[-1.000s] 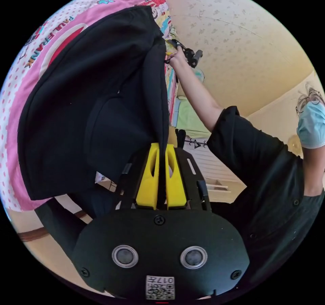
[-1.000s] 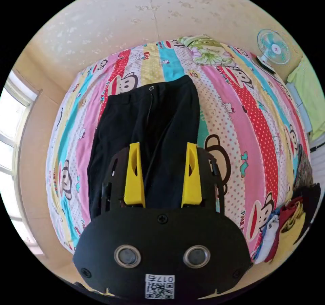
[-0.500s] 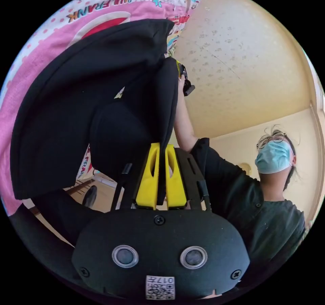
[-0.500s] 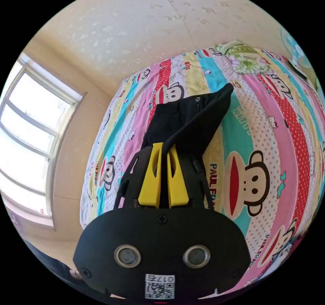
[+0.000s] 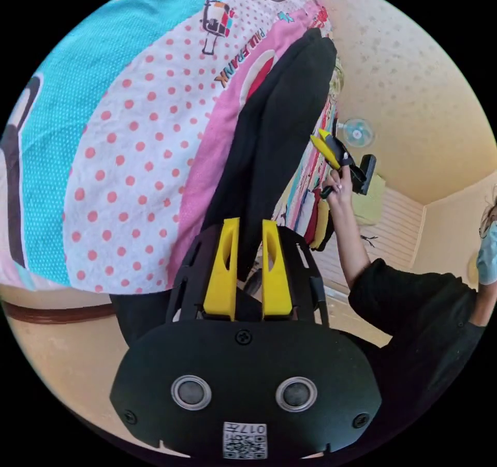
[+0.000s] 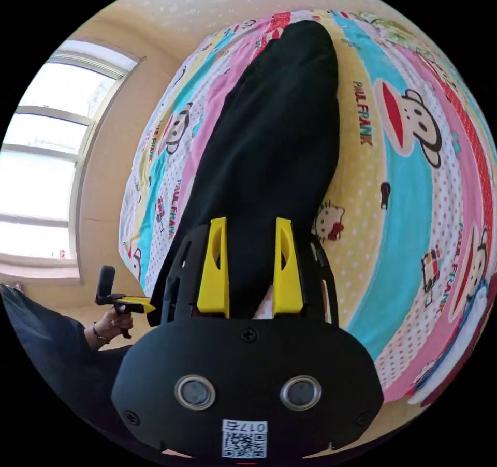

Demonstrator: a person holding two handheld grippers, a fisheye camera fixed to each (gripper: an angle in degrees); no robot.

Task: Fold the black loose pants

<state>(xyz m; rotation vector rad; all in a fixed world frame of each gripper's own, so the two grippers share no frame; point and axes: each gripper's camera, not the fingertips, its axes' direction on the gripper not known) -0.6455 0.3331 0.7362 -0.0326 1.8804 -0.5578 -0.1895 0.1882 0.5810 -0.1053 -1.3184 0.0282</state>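
Reading "PAUL FRANK" on the dotted cartoon sheet (image 5: pixel 129 141), the left gripper view shows its gripper (image 5: pixel 247 229) slightly parted around smooth black pants (image 5: pixel 279 125). In the right gripper view, that gripper (image 6: pixel 250 229) hangs apart over the long folded pants (image 6: pixel 274 135) lying on the sheet (image 6: pixel 404 218).

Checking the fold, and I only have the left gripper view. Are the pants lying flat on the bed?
Observer: Yes. The right gripper view shows the pants as one long smooth strip on the sheet.
Operator: Right gripper clamped on them?
Observer: No. The right gripper has its jaws apart at the near end of the pants.
Operator: Anything beside the bed?
Observer: A bright window in the wall next to it.
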